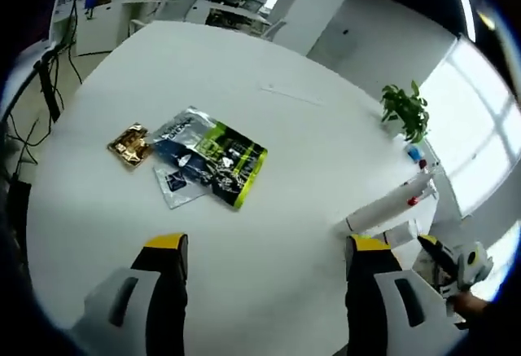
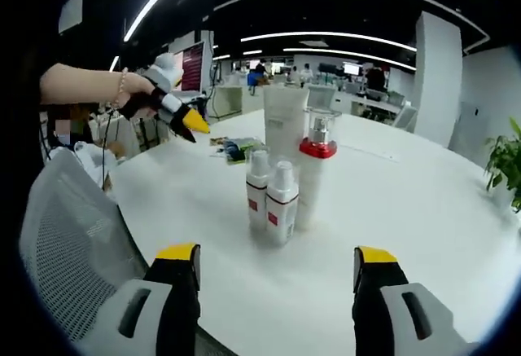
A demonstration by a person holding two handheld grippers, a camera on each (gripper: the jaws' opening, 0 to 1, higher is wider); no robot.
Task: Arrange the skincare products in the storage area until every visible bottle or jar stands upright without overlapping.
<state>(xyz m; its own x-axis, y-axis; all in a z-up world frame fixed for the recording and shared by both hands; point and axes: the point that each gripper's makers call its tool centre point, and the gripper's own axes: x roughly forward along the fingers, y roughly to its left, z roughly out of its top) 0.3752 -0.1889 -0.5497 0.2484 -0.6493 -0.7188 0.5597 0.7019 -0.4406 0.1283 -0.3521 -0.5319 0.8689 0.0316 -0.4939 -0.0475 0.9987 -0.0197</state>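
Bottles (image 2: pixel 281 189) upright, ahead of right tongs (image 2: pixel 277 270) | both tongs (image 1: pixel 264 262) apart, empty

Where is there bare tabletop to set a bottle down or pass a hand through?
Bare table lies right of the bottle cluster, toward the plant, and between the cluster and the right gripper. In the left gripper view, the surface beyond the foil packets is bare too. It is crowded at the cluster, where the bottles stand close together.

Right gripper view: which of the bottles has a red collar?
The tall pump bottle, standing behind the two small white bottles; those carry only small red labels.
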